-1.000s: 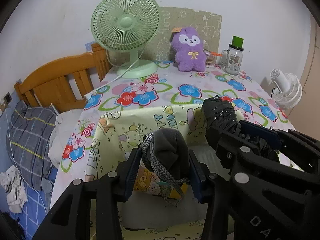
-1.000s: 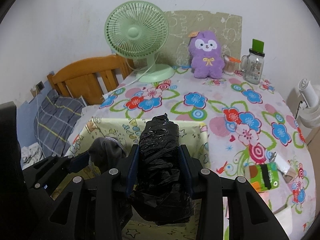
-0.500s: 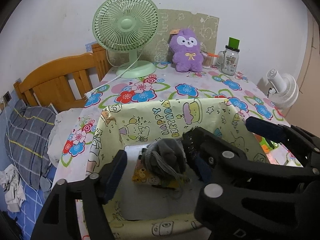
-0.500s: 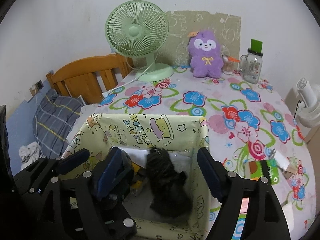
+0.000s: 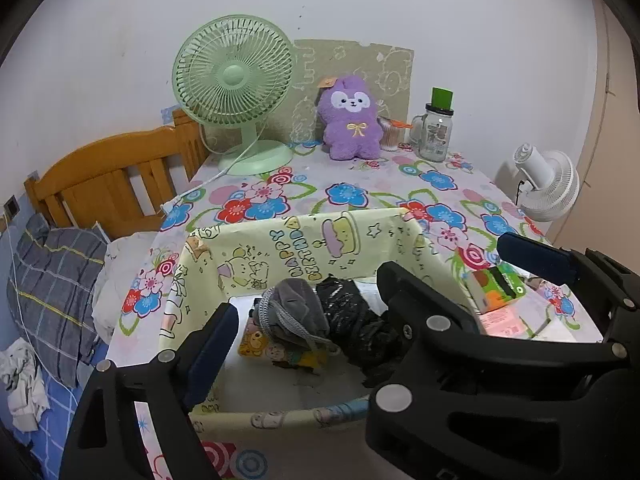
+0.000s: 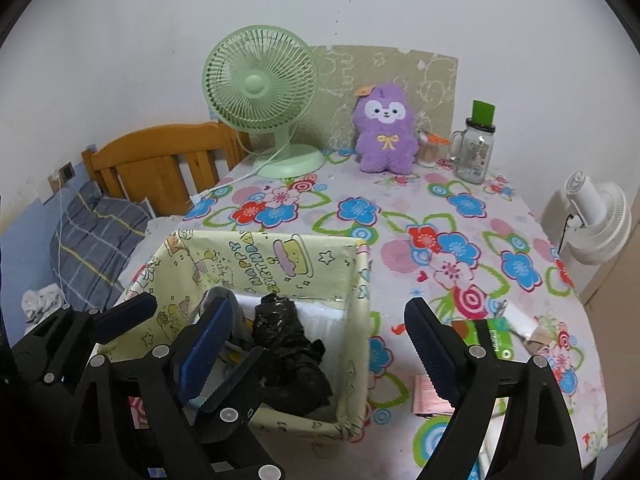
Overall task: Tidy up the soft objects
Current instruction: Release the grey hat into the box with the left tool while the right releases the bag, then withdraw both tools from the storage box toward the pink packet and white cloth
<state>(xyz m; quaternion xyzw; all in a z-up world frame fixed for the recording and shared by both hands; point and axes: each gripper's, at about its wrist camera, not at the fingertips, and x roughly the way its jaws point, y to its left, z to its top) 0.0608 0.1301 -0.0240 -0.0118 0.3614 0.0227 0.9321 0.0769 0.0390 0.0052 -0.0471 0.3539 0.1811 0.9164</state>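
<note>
so the flowered table [image 6: 460, 216] bears a yellow bin [image 5: 304, 240] at its near left, the collecting place for soft things. inside, the black bundle [image 5: 360, 316] lies right of the grey pouch [image 5: 292, 312], touching it. the left gripper [image 5: 304, 344] and right gripper [image 6: 320, 344] hang above, jaws opening, empty.

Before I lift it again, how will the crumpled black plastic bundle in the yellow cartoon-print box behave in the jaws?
The crumpled black plastic bundle looks wrinkled and slumped, so it will probably squash and flop rather than hold shape. Its glossy film may slip a little. It seems light, and it sags against the grey drawstring pouch inside the yellow cartoon-print box, so lifting it could nudge that.
</note>
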